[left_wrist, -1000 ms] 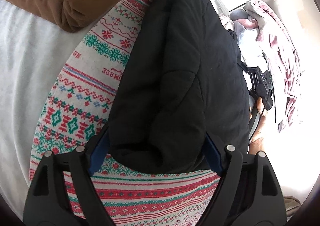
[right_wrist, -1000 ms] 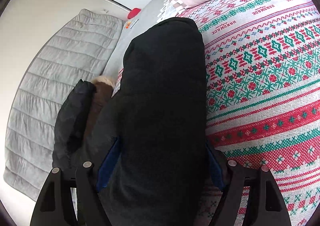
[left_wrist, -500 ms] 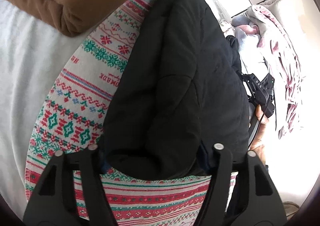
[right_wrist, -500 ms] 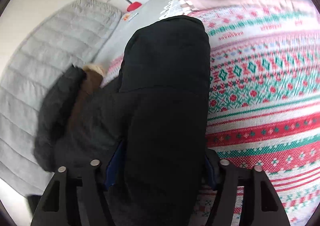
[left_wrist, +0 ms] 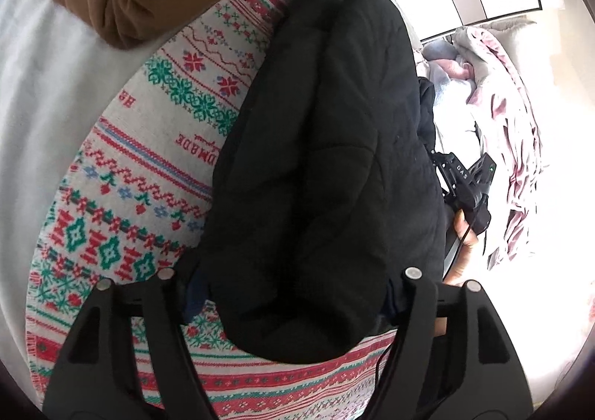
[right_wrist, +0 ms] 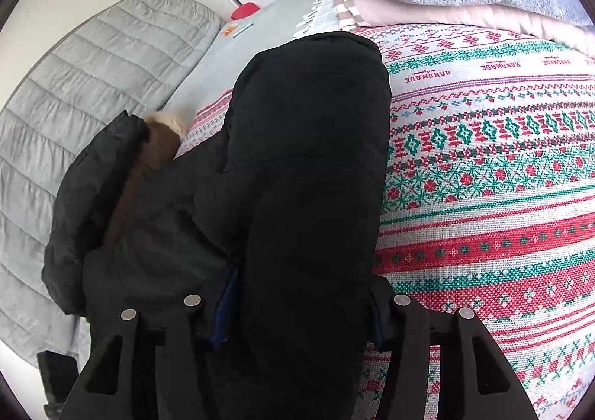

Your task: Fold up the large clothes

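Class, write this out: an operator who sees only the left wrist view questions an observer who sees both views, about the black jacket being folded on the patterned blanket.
Operator: I see the black jacket on the patterned blanket. Where is its hood?
Observer: The fur-trimmed hood sticks out left of the bundle in the right wrist view.
Operator: And the right gripper?
Observer: Its jaws are closing, with the folded jacket between them.
Operator: What lies past the hood?
Observer: A grey quilt.

Matt quilted black jacket; coarse woven patterned cloth.
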Available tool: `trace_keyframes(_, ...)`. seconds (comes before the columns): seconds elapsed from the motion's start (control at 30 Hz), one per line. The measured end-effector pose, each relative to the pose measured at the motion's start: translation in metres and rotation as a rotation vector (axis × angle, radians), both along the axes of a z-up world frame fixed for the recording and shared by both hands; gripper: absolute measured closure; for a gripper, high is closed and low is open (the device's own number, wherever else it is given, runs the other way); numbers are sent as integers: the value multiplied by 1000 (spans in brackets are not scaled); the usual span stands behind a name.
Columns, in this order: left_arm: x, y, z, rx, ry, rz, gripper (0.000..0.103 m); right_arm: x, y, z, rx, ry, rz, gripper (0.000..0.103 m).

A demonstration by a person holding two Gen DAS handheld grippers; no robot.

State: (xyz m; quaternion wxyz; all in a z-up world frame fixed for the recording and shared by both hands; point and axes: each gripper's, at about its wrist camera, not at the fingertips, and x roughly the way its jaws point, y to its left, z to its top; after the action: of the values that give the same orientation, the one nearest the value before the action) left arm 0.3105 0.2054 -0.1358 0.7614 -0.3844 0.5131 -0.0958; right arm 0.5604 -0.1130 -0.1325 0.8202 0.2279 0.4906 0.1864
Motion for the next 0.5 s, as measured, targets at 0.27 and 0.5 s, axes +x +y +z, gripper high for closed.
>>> trace_keyframes(0.27,-3,-8,11,75,-30,26,54,-1,11,18,-57,-21,14,61)
trace_keyframes(0.5,-8,-10,36,113,-95,67,67,-15,39,78,-201,-182,50,73)
